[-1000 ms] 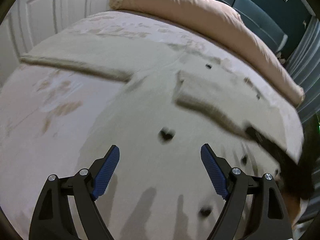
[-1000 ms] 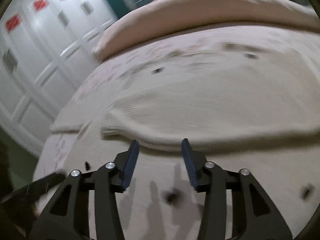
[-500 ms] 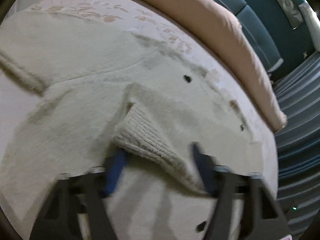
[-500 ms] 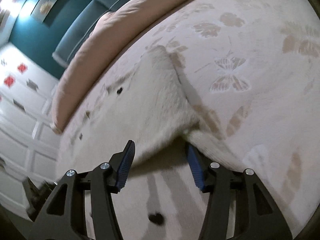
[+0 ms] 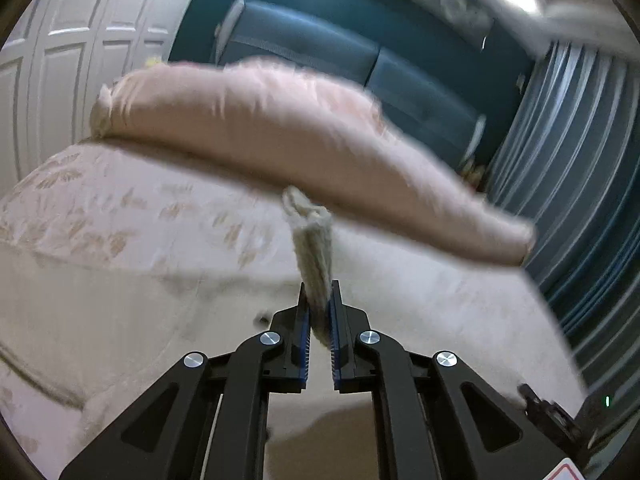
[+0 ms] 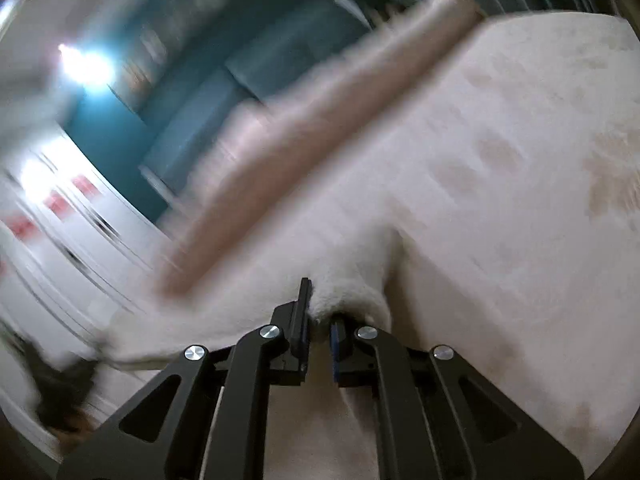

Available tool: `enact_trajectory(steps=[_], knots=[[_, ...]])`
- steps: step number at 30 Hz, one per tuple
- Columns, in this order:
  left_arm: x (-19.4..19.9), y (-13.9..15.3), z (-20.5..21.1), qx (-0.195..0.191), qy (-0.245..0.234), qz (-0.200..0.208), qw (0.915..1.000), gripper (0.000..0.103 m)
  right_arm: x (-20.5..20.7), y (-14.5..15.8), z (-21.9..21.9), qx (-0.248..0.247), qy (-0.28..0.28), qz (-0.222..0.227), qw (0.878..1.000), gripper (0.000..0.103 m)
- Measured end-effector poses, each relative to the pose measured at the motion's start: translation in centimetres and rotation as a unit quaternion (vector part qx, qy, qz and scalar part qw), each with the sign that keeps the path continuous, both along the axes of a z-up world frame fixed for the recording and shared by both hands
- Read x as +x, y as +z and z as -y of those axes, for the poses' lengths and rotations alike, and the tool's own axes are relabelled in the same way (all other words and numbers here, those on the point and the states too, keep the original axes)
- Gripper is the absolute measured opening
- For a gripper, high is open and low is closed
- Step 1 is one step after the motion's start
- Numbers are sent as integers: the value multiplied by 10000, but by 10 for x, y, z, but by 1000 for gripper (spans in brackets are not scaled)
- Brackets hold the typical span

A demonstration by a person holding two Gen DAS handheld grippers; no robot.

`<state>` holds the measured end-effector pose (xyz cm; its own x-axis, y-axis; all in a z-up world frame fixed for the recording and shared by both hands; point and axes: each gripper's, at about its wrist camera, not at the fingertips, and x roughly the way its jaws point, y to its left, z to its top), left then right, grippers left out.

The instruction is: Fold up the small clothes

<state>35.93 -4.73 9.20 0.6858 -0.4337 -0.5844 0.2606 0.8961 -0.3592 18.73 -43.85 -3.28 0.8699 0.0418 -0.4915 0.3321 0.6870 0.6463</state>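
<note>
Tools (image 5: 319, 312) (image 6: 320, 320) pinching possibly woolly knit (image 5: 312, 248)

Bedspread (image 5: 120, 216): pale, leaf-patterned, spread over the bed.
Pillow (image 5: 280, 136): pink, laid along the bed's far side.
Headboard (image 5: 360, 60): teal, padded, seen behind the pillow.
Doors (image 5: 60, 60): white, panelled, at left.
Curtain (image 5: 580, 160): striped, at right.

The left gripper (image 5: 319, 304) points forward and somewhat downward, its black fingers drawn together and the blue pads (image 5: 305, 334) clamped on a ribbed strip of cream knit (image 5: 314, 252) that stands up between them. The right gripper (image 6: 322, 312), rolled to one side, has its jaws closing on a bunched fold of the same pale garment (image 6: 352, 284).
</note>
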Motion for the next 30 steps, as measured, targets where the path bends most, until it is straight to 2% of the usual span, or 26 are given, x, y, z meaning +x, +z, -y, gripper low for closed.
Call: enact_trajectory(steps=[1,2,4,5,6,9,11,13,15,17,18,19,20,21,22,24,25,26,28,30], knots=[[0,-21,2,124,-37,-264,9996,6,9,-27,-1,124,57,-720,9973,7],[1,-47,4,275,-61,-620,9977,6,9,-44,-1,392,120,-980,9943,6],[-2,-91,6,568,22,-1119,9921,6,-6,-41,0,568,80,-713,9958,8],[-4,-104,3,596,88,-1241,9904,6,-10,-36,-1,505,78,-743,9959,8],[-9,-114,-3,426,134,-1233,9914,8,-14,-30,-2,394,71,-807,9959,9],[-11,-118,-10,180,203,-1197,9924,12,-33,-11,-1,-128,-128,-889,9959,16],[-10,-121,-9,136,202,-1198,9925,13,-30,7,1,-791,-320,-928,9920,26],[-11,-122,-9,111,212,-1156,9930,13,-4,13,8,-986,-244,-952,9903,46],[-13,-124,-11,62,237,-1118,9934,14,29,15,12,-1106,-79,-1022,9886,52],[-14,-125,-13,-4,254,-1062,9940,14,74,6,15,-1302,196,-1397,9814,62],[-14,-127,-14,-33,263,-1045,9942,14,88,2,14,-1301,278,-1521,9794,60],[-14,-129,-14,-58,269,-1021,9944,15,102,-4,14,-1282,334,-1649,9774,53],[-15,-130,-15,-76,275,-1003,9945,15,111,-6,12,-1246,453,-1696,9766,41],[-15,-131,-15,-85,279,-981,9947,15,117,-6,10,-1212,604,-1694,9762,16],[-16,-131,-15,-95,279,-971,9948,15,118,2,10,-1229,649,-1523,9785,10],[-17,-132,-15,-108,277,-949,9950,15,108,16,16,-1095,543,-958,9879,10],[-17,-132,-15,-117,276,-942,9951,15,101,16,26,-1000,355,-823,9909,9],[-17,-132,-15,-119,276,-941,9951,16,101,5,34,-960,207,-1009,9900,9],[-17,-132,-14,-106,263,-930,9953,17,108,-37,48,-786,173,-1777,9808,9],[-17,-132,-13,-62,270,-912,9954,17,101,-30,46,-927,89,-1621,9824,11]])
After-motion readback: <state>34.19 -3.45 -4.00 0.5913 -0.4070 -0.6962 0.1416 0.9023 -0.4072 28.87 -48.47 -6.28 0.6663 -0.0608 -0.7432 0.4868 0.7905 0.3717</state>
